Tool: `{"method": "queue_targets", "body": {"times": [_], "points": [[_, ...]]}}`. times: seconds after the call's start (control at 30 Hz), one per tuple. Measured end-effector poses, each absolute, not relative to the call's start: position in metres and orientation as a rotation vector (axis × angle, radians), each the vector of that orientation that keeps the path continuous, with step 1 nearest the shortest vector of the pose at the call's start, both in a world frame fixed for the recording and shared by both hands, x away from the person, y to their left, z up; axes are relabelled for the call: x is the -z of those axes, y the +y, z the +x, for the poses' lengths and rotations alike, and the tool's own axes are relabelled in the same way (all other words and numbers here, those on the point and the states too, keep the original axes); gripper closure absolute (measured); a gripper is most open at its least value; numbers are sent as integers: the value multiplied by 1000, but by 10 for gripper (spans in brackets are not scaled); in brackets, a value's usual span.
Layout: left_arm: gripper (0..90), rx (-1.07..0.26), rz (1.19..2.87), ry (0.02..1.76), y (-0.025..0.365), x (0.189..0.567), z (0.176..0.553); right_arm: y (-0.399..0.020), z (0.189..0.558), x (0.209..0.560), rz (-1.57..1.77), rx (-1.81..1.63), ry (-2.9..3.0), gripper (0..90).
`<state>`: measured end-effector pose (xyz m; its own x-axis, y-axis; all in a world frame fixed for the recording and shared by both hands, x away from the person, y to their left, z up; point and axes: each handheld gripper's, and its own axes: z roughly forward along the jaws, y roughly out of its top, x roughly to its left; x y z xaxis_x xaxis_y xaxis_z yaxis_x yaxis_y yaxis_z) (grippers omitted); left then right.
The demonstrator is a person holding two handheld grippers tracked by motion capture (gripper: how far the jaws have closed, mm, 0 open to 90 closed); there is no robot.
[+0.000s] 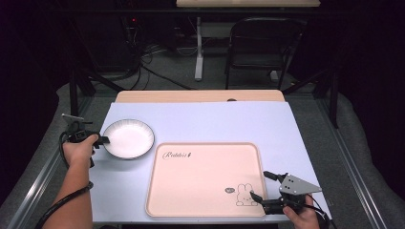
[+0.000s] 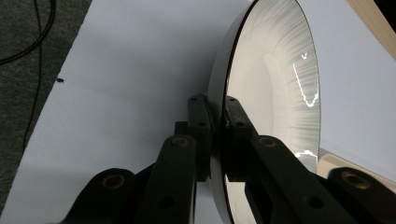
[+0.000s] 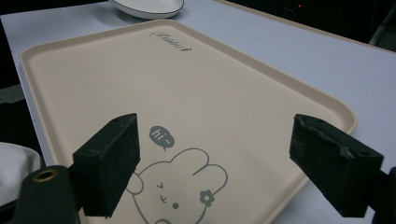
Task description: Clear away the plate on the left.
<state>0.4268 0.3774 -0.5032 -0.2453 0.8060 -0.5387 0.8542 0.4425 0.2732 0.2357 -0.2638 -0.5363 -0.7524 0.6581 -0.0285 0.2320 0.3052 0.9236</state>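
Note:
A white plate (image 1: 129, 138) with a thin dark rim lies on the pale blue table, left of a beige tray (image 1: 205, 179). My left gripper (image 1: 102, 140) is shut on the plate's left rim; in the left gripper view the plate (image 2: 275, 88) stands edge-on between the pads (image 2: 201, 123). The tray carries a rabbit drawing (image 1: 246, 194) near its front right corner. My right gripper (image 1: 261, 187) hangs open at that corner. In the right gripper view its pads (image 3: 112, 161) spread wide over the tray (image 3: 196, 93) and the rabbit drawing (image 3: 180, 189), with the plate (image 3: 147, 7) at the far edge.
The table cover (image 1: 210, 119) ends close to the plate on the left and close to the tray at the front. Beyond the table stand a dark chair (image 1: 260, 45), a table leg (image 1: 198, 47) and floor cables (image 1: 143, 59).

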Motion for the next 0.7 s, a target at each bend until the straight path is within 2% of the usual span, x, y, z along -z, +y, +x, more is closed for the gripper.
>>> {"method": "queue_targets", "body": {"times": [0.7], "points": [[835,61,1363,2071,389,478,421,-264,236,536,797,-1438,2176,153]]}}
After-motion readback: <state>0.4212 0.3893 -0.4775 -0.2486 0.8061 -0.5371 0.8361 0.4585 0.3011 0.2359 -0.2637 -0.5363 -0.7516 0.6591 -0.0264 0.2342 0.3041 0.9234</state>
